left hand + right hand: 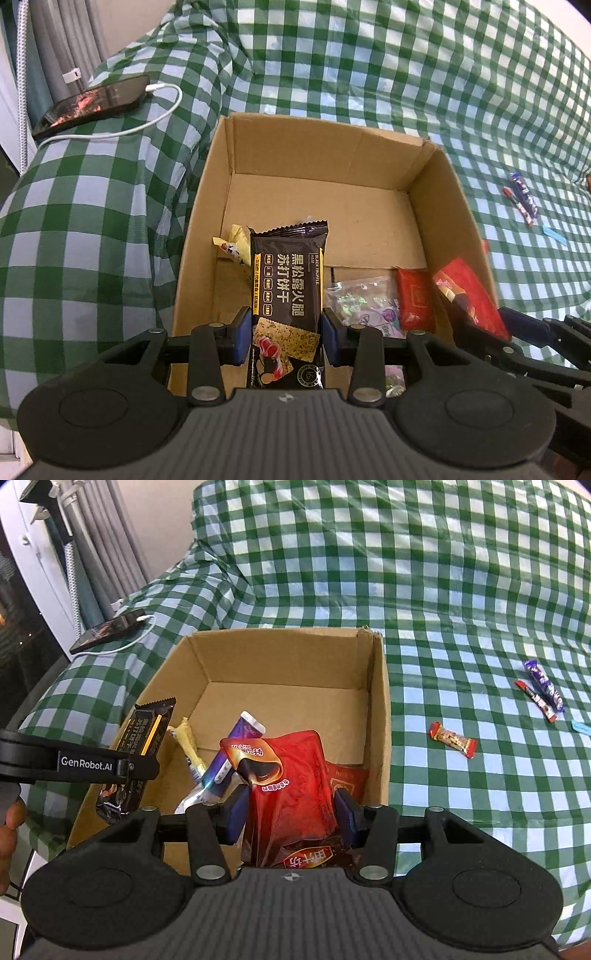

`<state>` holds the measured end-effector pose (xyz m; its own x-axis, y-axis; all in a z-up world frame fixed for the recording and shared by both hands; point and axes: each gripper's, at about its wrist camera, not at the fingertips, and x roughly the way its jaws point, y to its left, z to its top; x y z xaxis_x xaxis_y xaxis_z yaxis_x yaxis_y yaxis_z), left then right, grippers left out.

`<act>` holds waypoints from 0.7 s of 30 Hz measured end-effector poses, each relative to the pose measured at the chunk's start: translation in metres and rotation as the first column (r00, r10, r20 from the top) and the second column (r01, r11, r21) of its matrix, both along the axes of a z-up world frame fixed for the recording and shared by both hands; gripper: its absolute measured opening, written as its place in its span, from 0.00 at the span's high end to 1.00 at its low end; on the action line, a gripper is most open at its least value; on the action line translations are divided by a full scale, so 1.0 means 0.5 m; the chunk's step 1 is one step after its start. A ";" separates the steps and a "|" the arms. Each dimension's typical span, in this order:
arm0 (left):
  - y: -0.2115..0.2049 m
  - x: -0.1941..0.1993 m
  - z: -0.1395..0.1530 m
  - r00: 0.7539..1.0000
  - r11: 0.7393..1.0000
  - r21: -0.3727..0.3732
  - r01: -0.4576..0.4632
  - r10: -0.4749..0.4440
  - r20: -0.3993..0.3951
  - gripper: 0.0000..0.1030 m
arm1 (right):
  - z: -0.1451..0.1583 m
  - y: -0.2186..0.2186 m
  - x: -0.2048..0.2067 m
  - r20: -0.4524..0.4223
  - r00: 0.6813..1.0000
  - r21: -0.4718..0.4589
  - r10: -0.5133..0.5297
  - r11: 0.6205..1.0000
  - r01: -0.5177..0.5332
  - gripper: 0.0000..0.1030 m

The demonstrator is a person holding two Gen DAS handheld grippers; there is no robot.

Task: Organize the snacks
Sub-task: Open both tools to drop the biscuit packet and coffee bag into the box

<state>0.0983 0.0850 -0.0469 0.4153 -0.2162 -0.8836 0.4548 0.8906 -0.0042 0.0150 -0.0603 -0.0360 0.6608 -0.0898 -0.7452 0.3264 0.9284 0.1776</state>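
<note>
My left gripper [286, 334] is shut on a black cracker packet [286, 291], held upright over the near left part of an open cardboard box [321, 162]. From the right wrist view the same packet [138, 738] hangs at the box's left wall. My right gripper [290, 812] is shut on a red snack pouch [295, 786] above the near right part of the box [280, 657]. Inside lie a yellow wrapped snack [236, 245], a clear bag of sweets [354, 302], a red packet [415, 302] and a purple-white pack [236, 753].
The box sits on a green-checked cloth [443, 590]. A red-gold candy [452, 738], a purple bar [546, 686] and a thin red stick pack [535, 699] lie on the cloth to the right. A phone [92, 103] on a white cable rests at far left, near curtains.
</note>
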 end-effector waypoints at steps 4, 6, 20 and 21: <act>-0.009 0.017 -0.026 1.000 1.000 0.020 0.000 0.000 -0.021 0.58 | -0.025 -0.016 0.022 -0.017 1.000 0.015 -0.005 1.000 0.005 0.49; -0.015 0.024 -0.041 0.999 0.999 0.032 0.001 0.000 -0.034 0.58 | -0.035 -0.023 0.033 -0.025 1.000 0.020 -0.004 1.000 0.004 0.49; -0.035 0.080 -0.039 0.999 0.995 0.100 -0.028 0.025 0.029 0.00 | -0.049 -0.056 0.076 0.032 0.998 0.040 -0.061 0.997 0.060 0.09; -0.034 0.077 -0.035 0.999 0.993 0.118 -0.023 0.019 0.030 0.00 | -0.042 -0.055 0.070 0.044 0.997 0.026 -0.069 0.997 0.068 0.09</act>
<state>0.1370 0.0679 -0.0643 0.4439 -0.1021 -0.8902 0.4345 0.8934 0.1143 0.0501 -0.0876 -0.0570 0.6869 -0.1182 -0.7171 0.3801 0.8994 0.2158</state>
